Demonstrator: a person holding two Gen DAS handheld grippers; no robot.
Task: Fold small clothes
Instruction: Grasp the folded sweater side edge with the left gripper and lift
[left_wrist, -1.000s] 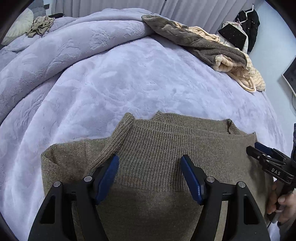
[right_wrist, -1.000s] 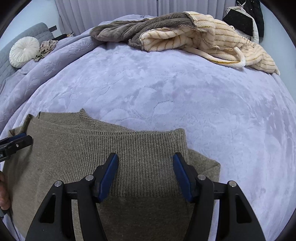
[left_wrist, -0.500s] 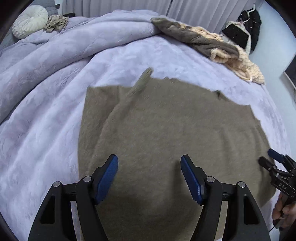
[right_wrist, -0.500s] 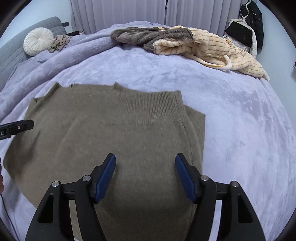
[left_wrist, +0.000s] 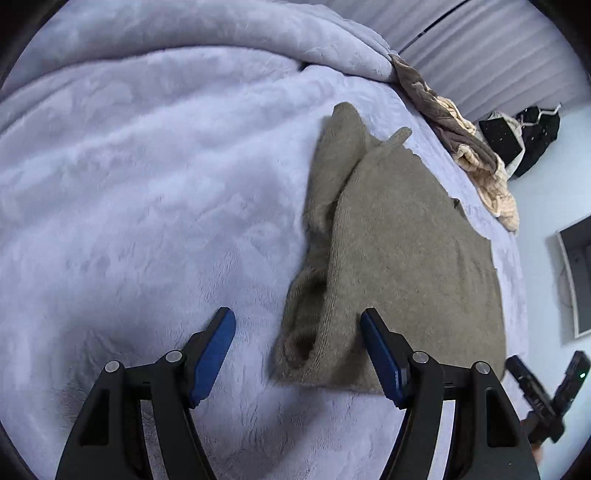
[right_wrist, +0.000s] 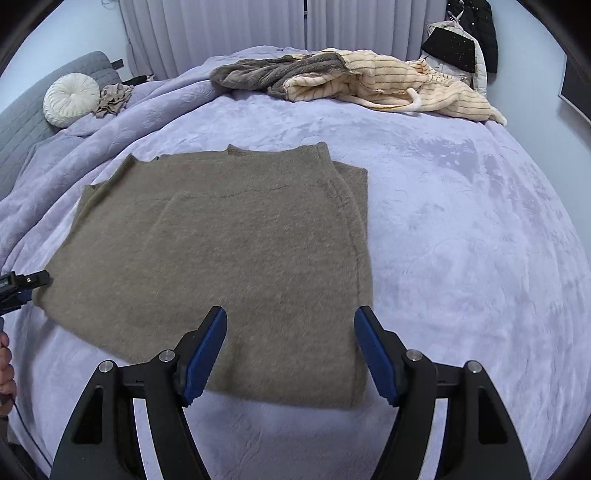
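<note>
- Sweater (right_wrist: 229, 258): lies folded flat on the lavender blanket (right_wrist: 461, 240), centre-left of the right wrist view. In the left wrist view it runs from lower centre to upper right.
- Left gripper (left_wrist: 297, 354): jaws apart, empty, over the sweater's near corner, where a rolled edge gapes open.
- Right gripper (right_wrist: 290, 354): jaws apart, empty, over the near hem; contact cannot be told.
- Step, judged: next fold or tidy-up. Advice: pinch every layer at the gaping corner, not only the top one. Lift both near corners level, carry them toward the upper frame, lay down slowly so the side flap at right stays tucked.
- Count: sweaters 1; grippers 2; heaped throws (right_wrist: 354, 79) at top, at least 2 fabrics, grey and striped cream; round cushion (right_wrist: 72, 99) 1, upper left.
</note>
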